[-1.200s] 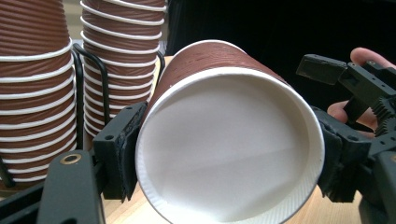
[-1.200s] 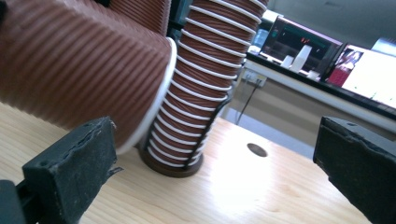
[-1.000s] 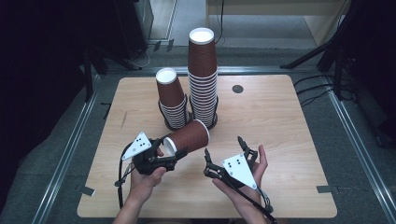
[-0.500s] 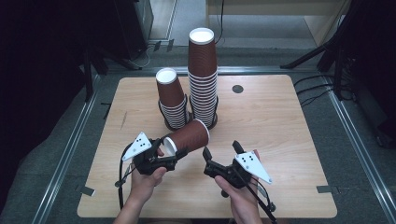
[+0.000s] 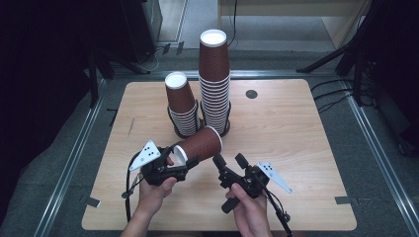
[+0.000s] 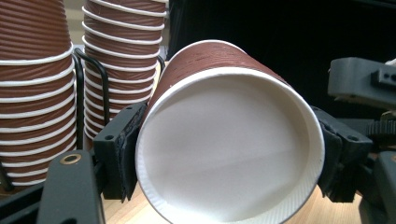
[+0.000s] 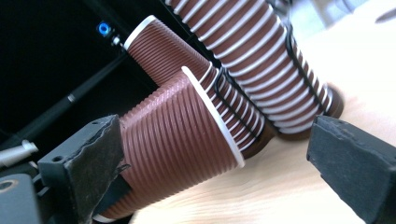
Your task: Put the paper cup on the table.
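While clamped sideways in the left tool (image 5: pixel 174 161), ribbed brown paper cup (image 5: pixel 197 145), white-lined; right tool (image 5: pixel 229 161) wide.

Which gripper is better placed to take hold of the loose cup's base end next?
Right, probably. The right gripper is open, pointing at the tilted cup beside its base end. The left gripper already clamps that cup near its rim, so it is occupied.

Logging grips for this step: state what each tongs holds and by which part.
The left tongs clamp the brown paper cup lying sideways, jaws on opposite sides of its wall just behind the open rim. The right tongs are open, holding nothing.
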`<action>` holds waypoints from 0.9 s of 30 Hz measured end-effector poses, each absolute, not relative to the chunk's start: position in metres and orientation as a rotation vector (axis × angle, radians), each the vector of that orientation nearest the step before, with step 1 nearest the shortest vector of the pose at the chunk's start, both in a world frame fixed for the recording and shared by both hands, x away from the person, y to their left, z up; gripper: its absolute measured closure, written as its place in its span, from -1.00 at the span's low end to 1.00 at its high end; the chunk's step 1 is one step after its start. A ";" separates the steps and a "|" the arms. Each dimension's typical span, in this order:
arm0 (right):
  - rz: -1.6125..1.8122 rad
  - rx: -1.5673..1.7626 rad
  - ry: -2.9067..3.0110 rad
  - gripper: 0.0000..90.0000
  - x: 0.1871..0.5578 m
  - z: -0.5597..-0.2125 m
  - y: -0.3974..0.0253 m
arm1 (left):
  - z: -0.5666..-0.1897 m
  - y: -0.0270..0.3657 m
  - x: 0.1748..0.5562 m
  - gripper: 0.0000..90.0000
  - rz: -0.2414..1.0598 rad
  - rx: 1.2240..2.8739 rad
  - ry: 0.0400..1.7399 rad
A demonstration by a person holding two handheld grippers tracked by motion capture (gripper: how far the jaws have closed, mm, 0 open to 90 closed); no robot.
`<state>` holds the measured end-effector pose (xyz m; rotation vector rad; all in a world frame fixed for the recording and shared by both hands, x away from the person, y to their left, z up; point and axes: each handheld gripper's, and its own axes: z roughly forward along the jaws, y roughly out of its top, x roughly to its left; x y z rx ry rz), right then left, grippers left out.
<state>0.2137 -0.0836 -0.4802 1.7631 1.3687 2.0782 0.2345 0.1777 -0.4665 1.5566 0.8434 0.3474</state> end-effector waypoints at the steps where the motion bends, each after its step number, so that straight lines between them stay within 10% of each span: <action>1: 2.106 1.798 1.358 -1.00 0.214 -0.481 -0.084 | -0.467 0.178 0.235 -0.49 0.347 1.555 0.846; 27: 2.336 2.305 1.067 -1.00 0.226 -0.485 -0.063 | -0.468 0.174 0.233 -0.49 0.355 1.554 0.834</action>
